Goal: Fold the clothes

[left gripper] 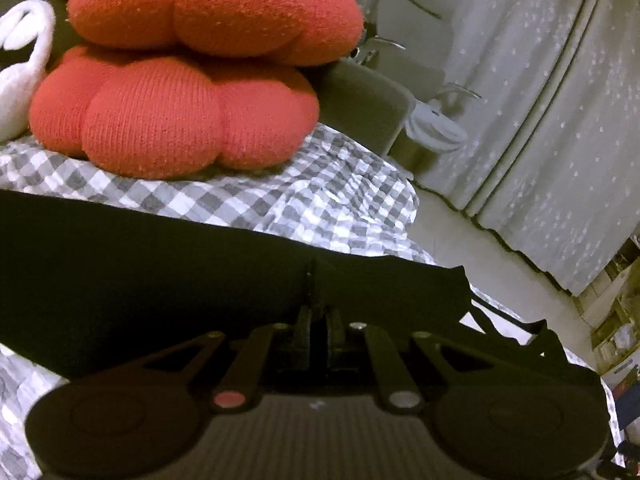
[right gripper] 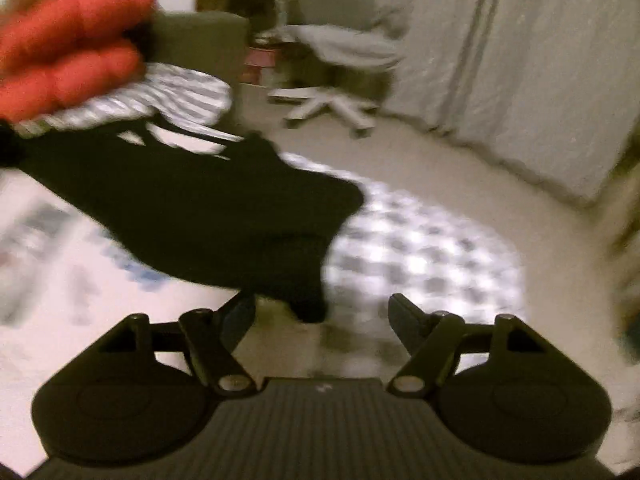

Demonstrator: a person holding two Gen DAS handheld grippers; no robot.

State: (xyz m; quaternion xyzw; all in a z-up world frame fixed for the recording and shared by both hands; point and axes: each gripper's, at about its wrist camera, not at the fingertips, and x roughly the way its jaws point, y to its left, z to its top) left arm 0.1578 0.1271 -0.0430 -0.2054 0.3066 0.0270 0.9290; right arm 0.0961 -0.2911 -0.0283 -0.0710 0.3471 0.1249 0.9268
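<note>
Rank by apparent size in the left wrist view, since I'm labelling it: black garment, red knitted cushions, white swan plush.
1. Black garment, though it lies nearest the camera, which inflates it.
2. Red knitted cushions.
3. White swan plush, partly cut off by the frame edge.

Black garment point(left gripper: 160, 264) on grey-and-white checked bedcover point(left gripper: 312, 200), red knitted cushions point(left gripper: 172, 116) (stacked), star-speckled grey curtain point(left gripper: 540, 120).

Pretty dim room with a yellowish cast. Grey star-dotted curtains point(left gripper: 520, 100) fill the right side, pale floor point(right gripper: 460, 160) below, white swivel chair point(right gripper: 332, 76) at top centre, cluttered shelves point(left gripper: 616, 320) lower right.
</note>
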